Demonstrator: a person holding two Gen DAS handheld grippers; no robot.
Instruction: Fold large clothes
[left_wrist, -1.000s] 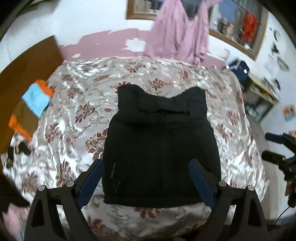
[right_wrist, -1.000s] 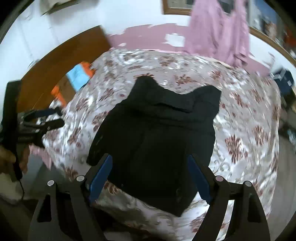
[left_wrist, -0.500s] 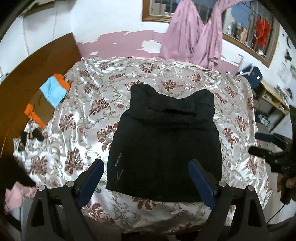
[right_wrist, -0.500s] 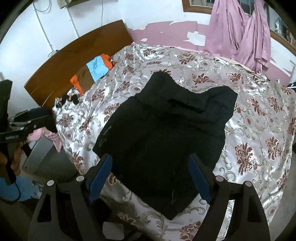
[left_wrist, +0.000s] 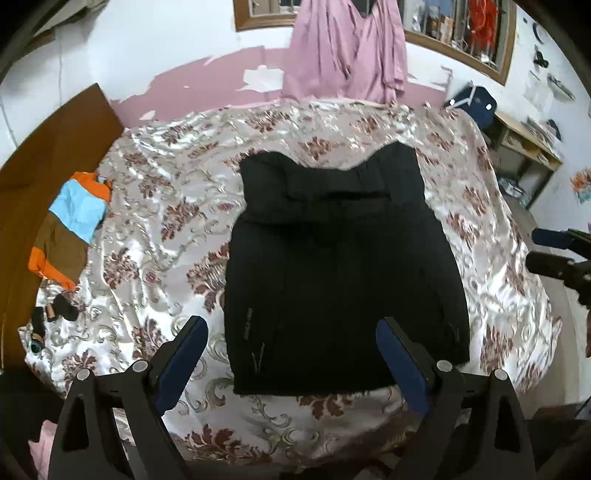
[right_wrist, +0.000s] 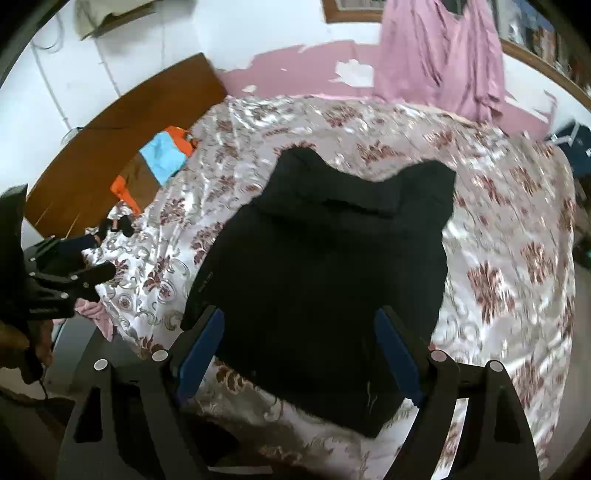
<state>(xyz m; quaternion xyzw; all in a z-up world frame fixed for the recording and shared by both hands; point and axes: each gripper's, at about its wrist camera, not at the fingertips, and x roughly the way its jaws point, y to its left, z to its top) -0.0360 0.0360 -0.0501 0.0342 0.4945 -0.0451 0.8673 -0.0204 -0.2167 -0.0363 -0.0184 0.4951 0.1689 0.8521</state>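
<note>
A black jacket (left_wrist: 343, 273) is lying flat on the flowered bedspread (left_wrist: 159, 236), already narrowed into a tidy block with its sleeves tucked out of sight, the collar end pointing to twelve o'clock and the hem toward six. The left gripper (left_wrist: 291, 354) is hanging above the near hem with its blue fingers standing wide apart and nothing between them; the right gripper (right_wrist: 299, 347) is hovering likewise over the hem's other side, its fingers also spread and empty. Judging from this, the step in hand is taking the hem corners and carrying them up to the collar. To do that well, each claw should be coming down squarely at its own corner, the left one near the small printed mark at seven o'clock, biting through every layer of the thick cloth and not just the top one. Both hands should then be lifting evenly and travelling together toward twelve o'clock, so the fold is landing straight and the slippery spread is not bunching underneath.
</note>
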